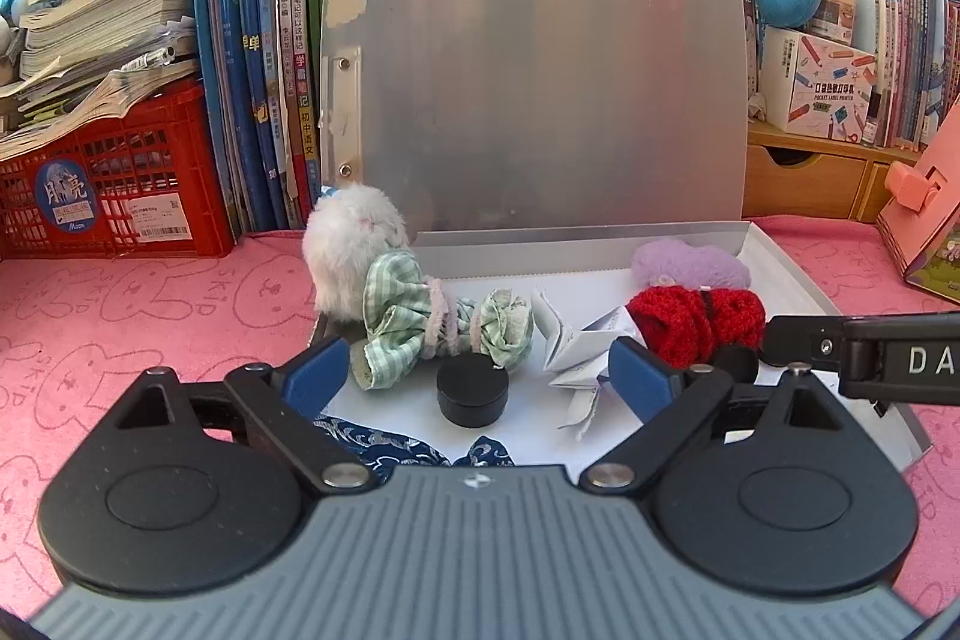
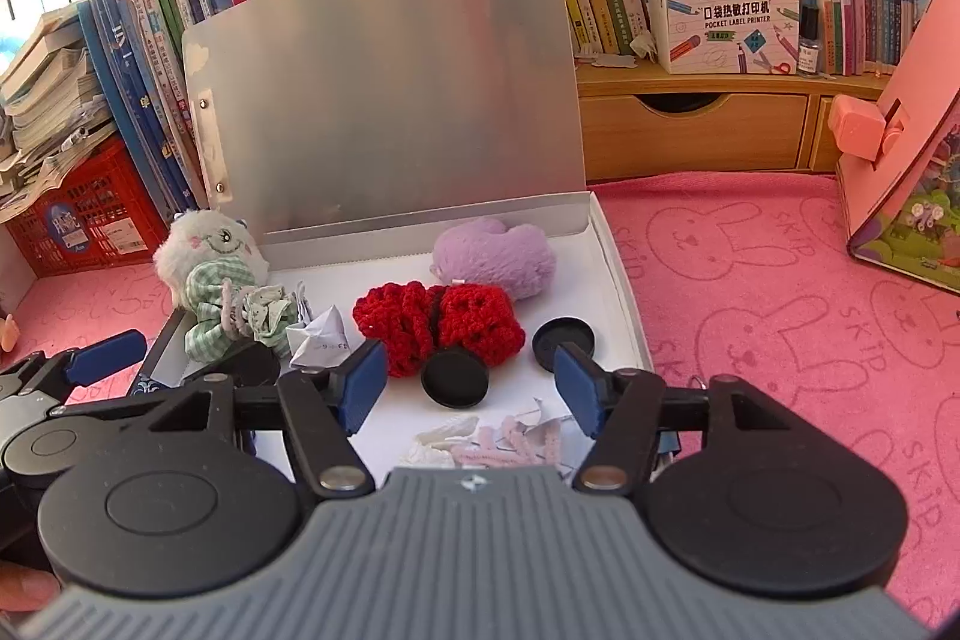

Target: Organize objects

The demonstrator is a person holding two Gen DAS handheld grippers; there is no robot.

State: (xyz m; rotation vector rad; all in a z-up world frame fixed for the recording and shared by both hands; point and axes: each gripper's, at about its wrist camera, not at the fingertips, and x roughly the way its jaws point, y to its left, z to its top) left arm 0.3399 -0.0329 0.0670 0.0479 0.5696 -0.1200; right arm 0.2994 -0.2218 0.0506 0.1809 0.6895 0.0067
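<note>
At the far left, a white fluffy plush toy in a green checked dress [image 1: 384,304] lay over the left edge of the shallow white box [image 2: 624,280], whose translucent grey lid [image 1: 540,100] stood upright behind it on the pink rabbit-print cloth [image 2: 780,292]. The left gripper [image 1: 480,376] hovered above the box's near end, its blue-padded jaws spread wide with nothing gripped; a small black round lidded pot [image 1: 472,393] sat on the box floor between them, touching neither pad. Just right of the pot lay a folded white paper [image 1: 576,340], its edge close by the right-hand pad. Further right, a red crocheted piece with a black centre band [image 2: 438,319] lay mid-box, in front of a lilac fuzzy plush [image 2: 492,256]. The right gripper [image 2: 468,388] also stood apart and empty, with a black round cap [image 2: 454,376] on the floor between its pads and a second black cap [image 2: 564,340] just beyond its right finger.
</note>
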